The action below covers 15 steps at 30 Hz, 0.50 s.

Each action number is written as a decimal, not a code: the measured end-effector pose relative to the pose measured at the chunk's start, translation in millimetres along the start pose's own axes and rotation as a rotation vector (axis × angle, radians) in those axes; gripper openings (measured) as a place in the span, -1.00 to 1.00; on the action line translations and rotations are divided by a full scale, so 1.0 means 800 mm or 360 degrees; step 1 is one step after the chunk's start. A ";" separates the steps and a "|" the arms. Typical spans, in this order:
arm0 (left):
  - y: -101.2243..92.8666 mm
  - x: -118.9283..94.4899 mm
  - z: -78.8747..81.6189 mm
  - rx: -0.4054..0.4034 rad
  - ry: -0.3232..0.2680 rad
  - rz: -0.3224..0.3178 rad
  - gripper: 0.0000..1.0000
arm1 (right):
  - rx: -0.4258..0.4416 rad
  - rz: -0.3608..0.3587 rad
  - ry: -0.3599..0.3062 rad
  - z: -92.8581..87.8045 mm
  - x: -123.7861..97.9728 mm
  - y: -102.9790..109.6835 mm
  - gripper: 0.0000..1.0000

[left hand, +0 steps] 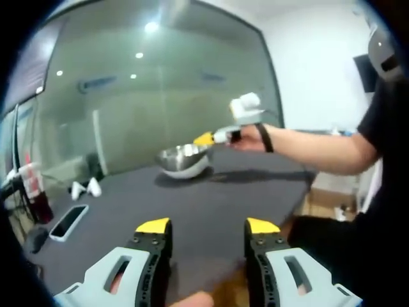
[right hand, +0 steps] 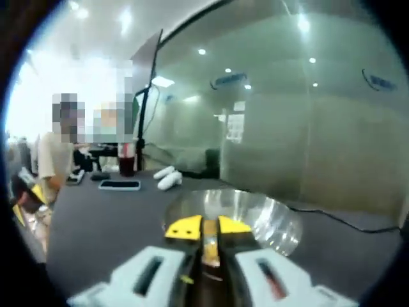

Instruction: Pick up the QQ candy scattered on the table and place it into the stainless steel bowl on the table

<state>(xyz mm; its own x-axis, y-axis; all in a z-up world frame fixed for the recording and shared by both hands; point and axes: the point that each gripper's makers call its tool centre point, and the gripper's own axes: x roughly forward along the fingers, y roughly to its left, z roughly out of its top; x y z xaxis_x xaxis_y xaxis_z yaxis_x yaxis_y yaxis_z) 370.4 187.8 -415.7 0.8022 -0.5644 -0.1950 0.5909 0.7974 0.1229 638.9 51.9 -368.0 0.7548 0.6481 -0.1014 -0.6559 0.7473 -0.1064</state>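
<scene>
Hovering my right gripper [right hand: 206, 228] over the stainless steel bowl [right hand: 255, 214], I judge this to be the drop step. Its yellow-tipped jaws are nearly shut, and in the right gripper view something yellowish sits in the narrow gap between them; I take it for a QQ candy [right hand: 209, 249], though it is too blurred to be sure. In the left gripper view that same gripper shows at 12 o'clock, its tip just above the bowl's rim, with my hand [left hand: 246, 137] behind it.

To do this well, I would bring the tip further over the bowl's middle before parting the jaws, since it looks close to the near rim and a candy let go there could bounce out onto the bench [left hand: 211, 204]. Lowering a little and opening gently should keep the candy from skipping off the polished wall.

My left gripper [left hand: 208, 226] waits low over the dark bench with its jaws wide apart and nothing between them. I cannot make out any loose candy on the bench from here.
</scene>
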 end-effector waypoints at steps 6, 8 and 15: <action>0.004 -0.001 -0.009 -0.0024 0.0014 0.0013 -0.07 | 0.0075 -0.0041 0.0037 -0.010 0.001 -0.008 -0.74; 0.003 0.000 -0.009 -0.0019 0.0017 0.0008 -0.07 | 0.0117 -0.0008 0.0029 -0.010 0.003 -0.005 -0.61; -0.002 0.003 -0.007 -0.0011 0.0013 -0.0011 -0.07 | 0.0104 0.0013 0.0031 -0.009 -0.006 0.001 -0.61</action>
<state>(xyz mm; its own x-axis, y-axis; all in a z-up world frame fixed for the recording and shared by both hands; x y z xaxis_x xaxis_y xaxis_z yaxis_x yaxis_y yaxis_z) 371.0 186.6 -421.8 0.7973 -0.5681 -0.2039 0.5958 0.7949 0.1149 634.9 48.0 -374.9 0.7489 0.6515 -0.1211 -0.6596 0.7506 -0.0406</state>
